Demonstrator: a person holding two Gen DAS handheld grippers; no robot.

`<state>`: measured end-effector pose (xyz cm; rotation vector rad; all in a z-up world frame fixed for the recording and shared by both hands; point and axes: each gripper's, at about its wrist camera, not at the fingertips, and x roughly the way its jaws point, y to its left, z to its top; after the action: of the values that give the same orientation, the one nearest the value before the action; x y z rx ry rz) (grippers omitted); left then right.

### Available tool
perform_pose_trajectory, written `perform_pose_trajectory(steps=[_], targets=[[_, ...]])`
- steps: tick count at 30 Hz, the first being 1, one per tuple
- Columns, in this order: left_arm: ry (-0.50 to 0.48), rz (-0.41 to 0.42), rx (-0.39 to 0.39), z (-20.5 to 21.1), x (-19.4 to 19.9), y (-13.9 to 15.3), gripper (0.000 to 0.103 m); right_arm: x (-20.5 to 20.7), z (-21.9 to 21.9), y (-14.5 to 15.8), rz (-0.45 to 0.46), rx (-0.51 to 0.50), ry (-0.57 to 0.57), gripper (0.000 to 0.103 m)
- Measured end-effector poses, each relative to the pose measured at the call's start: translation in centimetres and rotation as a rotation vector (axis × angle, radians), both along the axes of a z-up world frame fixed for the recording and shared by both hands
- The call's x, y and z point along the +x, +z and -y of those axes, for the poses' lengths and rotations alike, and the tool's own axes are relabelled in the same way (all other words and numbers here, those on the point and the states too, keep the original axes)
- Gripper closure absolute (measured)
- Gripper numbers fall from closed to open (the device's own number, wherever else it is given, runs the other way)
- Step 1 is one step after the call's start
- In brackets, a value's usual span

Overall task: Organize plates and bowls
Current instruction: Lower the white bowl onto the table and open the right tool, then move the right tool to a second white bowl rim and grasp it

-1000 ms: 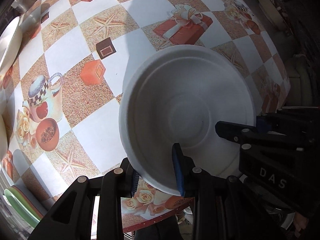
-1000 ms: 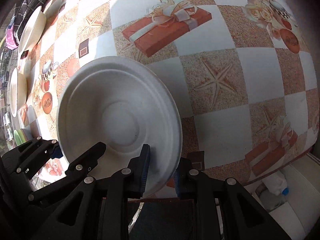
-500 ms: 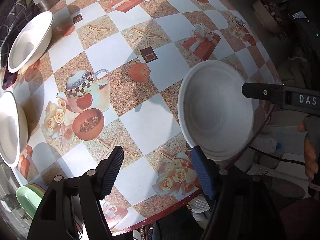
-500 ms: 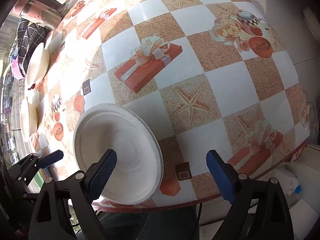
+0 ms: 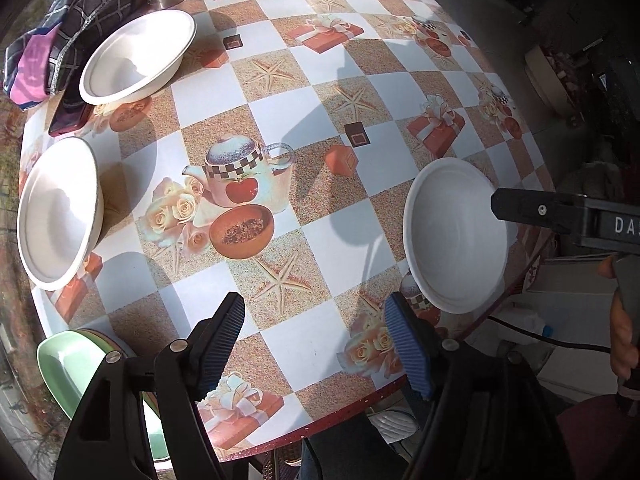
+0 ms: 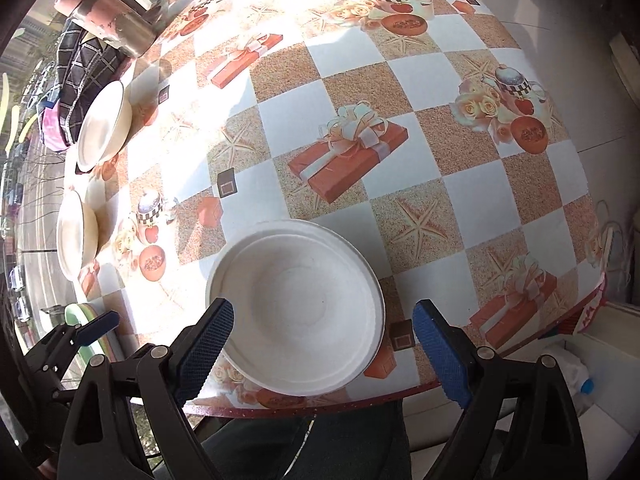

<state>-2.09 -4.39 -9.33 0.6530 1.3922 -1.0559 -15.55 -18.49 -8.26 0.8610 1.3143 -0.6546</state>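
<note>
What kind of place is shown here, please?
Probably a home dining table near a window: a patterned tablecloth, white bowls set out on it, and parked cars visible outside.

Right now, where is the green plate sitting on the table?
The green plate tops a small coloured stack at the table's near-left edge in the left wrist view, beside the left gripper, with a white bowl just beyond it.
</note>
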Motion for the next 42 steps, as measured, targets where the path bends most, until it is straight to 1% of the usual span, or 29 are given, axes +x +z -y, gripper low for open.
perform_pose_trajectory(steps=[6,9,18,26,29,34,42], targets=[[0.052,0.014,-0.048,-1.0,1.6,1.0,0.025,3.1,-1.7,0.5,0.026,0.017,0.085,0.011],[0.091,0.021,-0.052,-1.7,2.6,1.2,0.025,4.2,-2.4,0.6,0.026,0.015,0.117,0.011],[0.218,0.035,-0.050,-3.6,5.8,1.5,0.025,6.7,-4.2,0.7,0.003,0.023,0.203,0.011],[0.271,0.038,-0.037,-4.9,7.7,1.5,0.025,9.5,-5.9,0.4,-0.020,0.050,0.275,0.011],[0.296,0.045,-0.025,-5.5,9.0,1.3,0.025,10.6,-6.6,0.2,-0.042,0.049,0.297,0.011],[0.395,0.054,-0.017,-7.3,12.4,1.3,0.025,12.7,-7.6,-0.4,-0.053,0.071,0.328,0.011],[0.553,0.110,-0.001,-9.9,17.7,1.1,0.025,17.6,-9.0,-1.6,-0.065,0.116,0.366,0.011]])
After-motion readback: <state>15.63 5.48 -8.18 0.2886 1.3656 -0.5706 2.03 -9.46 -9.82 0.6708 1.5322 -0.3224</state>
